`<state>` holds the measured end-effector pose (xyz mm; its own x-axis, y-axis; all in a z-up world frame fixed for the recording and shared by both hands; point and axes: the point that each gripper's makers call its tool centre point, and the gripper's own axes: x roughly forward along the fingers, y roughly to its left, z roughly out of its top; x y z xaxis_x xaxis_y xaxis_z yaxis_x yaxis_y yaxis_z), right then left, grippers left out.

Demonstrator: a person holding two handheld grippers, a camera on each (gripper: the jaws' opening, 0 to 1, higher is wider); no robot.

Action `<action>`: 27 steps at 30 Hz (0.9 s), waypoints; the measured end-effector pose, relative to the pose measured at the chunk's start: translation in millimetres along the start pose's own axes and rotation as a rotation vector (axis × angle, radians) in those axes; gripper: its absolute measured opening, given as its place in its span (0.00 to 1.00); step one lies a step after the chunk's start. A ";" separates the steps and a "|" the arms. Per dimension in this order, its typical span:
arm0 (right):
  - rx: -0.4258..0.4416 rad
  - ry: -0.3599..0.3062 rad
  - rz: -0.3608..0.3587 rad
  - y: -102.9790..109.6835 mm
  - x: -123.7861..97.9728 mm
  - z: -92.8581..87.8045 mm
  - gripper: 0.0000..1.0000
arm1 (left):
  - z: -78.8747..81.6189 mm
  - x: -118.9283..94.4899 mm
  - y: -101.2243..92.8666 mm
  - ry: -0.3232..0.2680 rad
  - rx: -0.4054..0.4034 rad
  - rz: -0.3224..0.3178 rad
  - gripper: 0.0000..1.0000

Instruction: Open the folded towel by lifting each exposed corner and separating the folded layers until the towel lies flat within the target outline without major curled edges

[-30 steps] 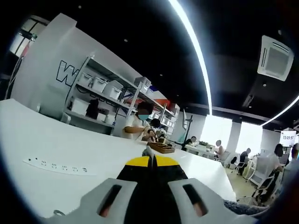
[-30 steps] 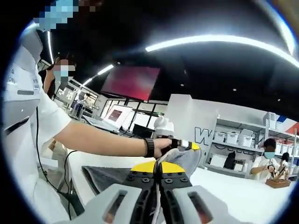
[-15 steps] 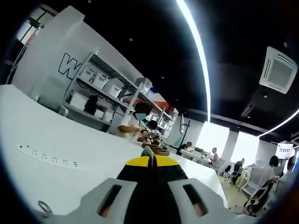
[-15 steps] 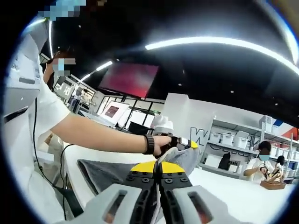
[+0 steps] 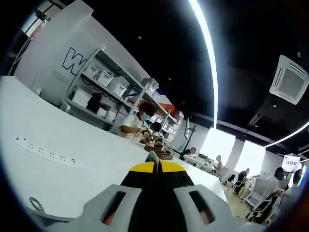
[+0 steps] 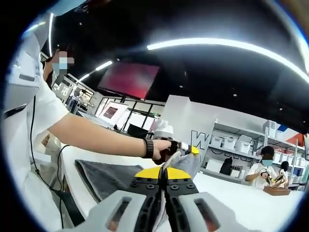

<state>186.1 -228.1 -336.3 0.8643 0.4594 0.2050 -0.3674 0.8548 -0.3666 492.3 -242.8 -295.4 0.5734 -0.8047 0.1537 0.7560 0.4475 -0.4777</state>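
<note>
My right gripper has its jaws pinched on a towel corner; the left gripper grips the lifted edge just ahead. The towel trails left across the tabletop, nearer my right.
</note>
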 end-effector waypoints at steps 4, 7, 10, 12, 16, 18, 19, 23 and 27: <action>-0.003 0.011 -0.012 -1.9 -3.3 -4.2 0.00 | -10.9 0.8 1.4 0.027 0.016 0.001 0.00; -0.009 0.019 -0.023 -4.7 -6.0 -6.1 0.00 | -17.1 2.3 4.4 0.038 0.000 0.008 0.00; -0.010 0.022 -0.032 -7.6 -8.7 -7.5 0.00 | -21.9 2.9 5.3 0.052 0.005 0.007 0.00; -0.003 0.029 -0.045 -11.5 -11.1 -11.9 0.00 | -24.4 2.7 6.6 0.057 -0.002 0.008 0.00; -0.016 0.051 -0.055 -12.3 -15.0 -19.1 0.00 | -28.4 3.1 8.0 0.064 -0.001 0.015 0.00; -0.013 0.052 -0.064 -13.4 -16.8 -20.3 0.00 | -29.7 4.8 8.3 0.063 -0.005 0.011 0.00; -0.018 0.052 -0.069 -13.8 -17.8 -21.0 0.00 | -30.4 5.2 6.8 0.059 -0.018 0.006 0.00; -0.016 0.055 -0.097 -18.4 -20.7 -22.1 0.00 | -36.9 7.9 6.9 0.070 -0.015 0.015 0.00; -0.016 0.066 -0.103 -19.3 -21.4 -25.1 0.00 | -39.6 10.1 8.3 0.064 -0.032 0.009 0.00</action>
<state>183.4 -260.5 -356.3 0.9179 0.3522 0.1826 -0.2705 0.8924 -0.3613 491.8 -262.7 -332.1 0.5578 -0.8246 0.0942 0.7401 0.4428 -0.5061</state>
